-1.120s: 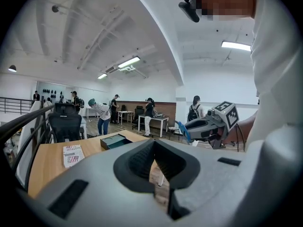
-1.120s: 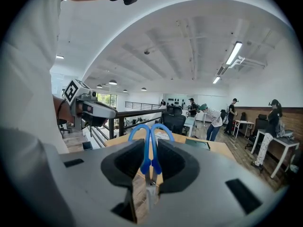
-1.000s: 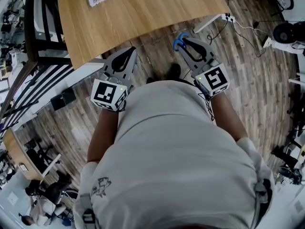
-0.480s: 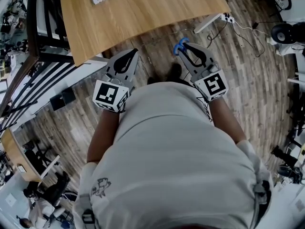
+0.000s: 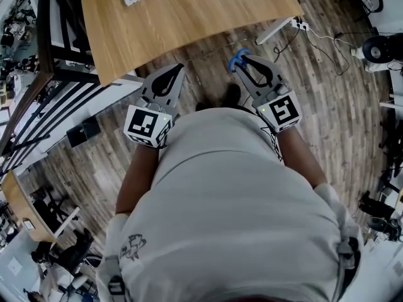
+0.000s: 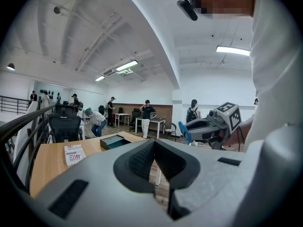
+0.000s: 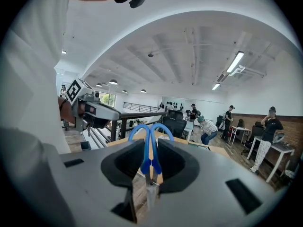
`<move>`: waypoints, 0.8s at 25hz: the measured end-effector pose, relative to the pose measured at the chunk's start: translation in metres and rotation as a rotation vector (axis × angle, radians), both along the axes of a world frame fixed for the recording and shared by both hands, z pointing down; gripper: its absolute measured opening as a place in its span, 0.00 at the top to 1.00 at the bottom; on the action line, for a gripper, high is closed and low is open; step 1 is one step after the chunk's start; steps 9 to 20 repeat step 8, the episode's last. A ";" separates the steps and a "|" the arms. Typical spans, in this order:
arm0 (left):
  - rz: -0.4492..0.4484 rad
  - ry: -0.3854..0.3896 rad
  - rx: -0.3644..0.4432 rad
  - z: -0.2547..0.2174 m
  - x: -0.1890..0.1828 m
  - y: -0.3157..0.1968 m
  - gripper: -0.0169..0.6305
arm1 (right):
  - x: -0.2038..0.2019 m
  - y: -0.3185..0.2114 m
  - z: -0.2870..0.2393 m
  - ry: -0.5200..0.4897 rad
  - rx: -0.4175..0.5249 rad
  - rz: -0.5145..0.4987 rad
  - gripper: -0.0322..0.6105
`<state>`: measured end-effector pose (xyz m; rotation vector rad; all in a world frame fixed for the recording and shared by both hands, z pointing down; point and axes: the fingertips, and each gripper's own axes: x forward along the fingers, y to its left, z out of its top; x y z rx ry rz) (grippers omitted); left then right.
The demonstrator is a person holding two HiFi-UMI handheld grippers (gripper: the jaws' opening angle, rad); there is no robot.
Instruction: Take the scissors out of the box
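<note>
The left gripper [image 5: 178,69] is hanging over the wood floor [image 5: 327,106] near the tabletop [image 5: 189,17], its jaws closed together on nothing. The right gripper [image 5: 247,58] is clamping the scissors [image 5: 235,60] by the blades, well apart from the box [image 6: 113,141]. Their long axis is lying along the jaws, with the blue handle loops pointing forward toward the tabletop.

Your scissors [image 5: 237,59] have bright blue handles. Your right hand-held gripper [image 5: 244,60] is pale grey, and its cube [image 5: 281,111] has black-and-white square markers. The left hand-held gripper [image 5: 178,69] matches. The table [image 5: 189,17] is light honey wood, and the floor [image 5: 327,99] is streaky grey-brown planks.
</note>
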<state>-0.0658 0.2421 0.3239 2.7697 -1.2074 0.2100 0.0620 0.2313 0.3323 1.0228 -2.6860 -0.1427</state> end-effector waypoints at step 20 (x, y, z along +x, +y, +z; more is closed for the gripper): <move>0.009 0.008 -0.005 0.003 0.002 0.009 0.97 | 0.001 0.011 0.004 0.001 -0.001 0.005 0.80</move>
